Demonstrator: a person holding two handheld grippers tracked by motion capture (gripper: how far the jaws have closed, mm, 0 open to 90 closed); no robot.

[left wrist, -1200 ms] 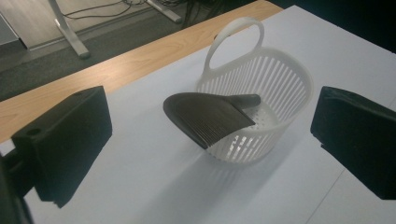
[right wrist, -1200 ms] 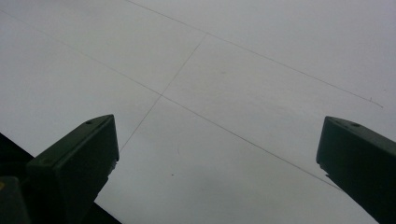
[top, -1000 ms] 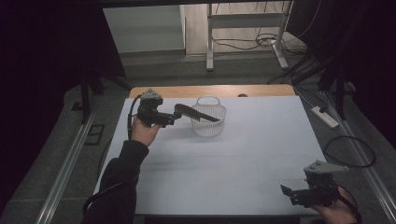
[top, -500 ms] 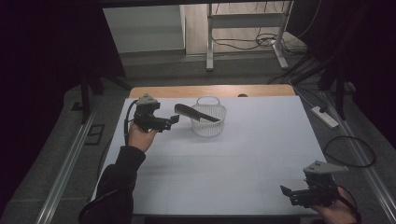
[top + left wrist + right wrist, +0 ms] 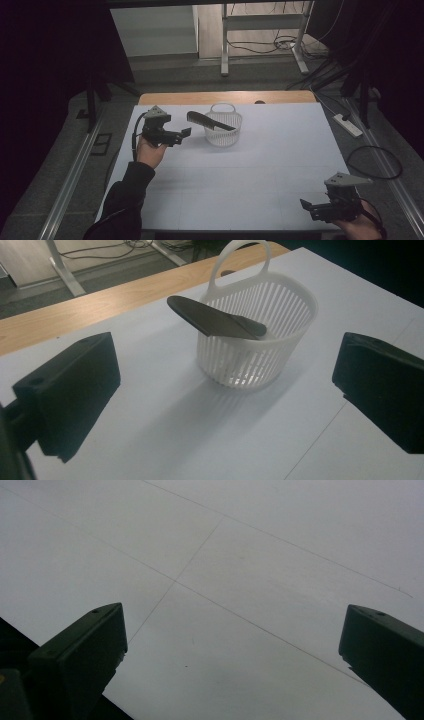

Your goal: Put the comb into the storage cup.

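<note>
High view: comb (image 5: 210, 121) lies across the basket (image 5: 223, 134) rim, handle sticking out left; left gripper (image 5: 184, 133) near it, jaws apart, empty.
Left gripper view: jaws wide, comb ahead.
Right gripper view: jaws spread over bare table (image 5: 250, 580).

We take this for a lab or test room: around the white-covered table (image 5: 240, 170) hang black curtains (image 5: 55, 75). Beyond its far edge stands a metal frame (image 5: 262, 35) among loose cables (image 5: 265, 46), and a power strip (image 5: 347, 125) lies on the floor at its right.
</note>
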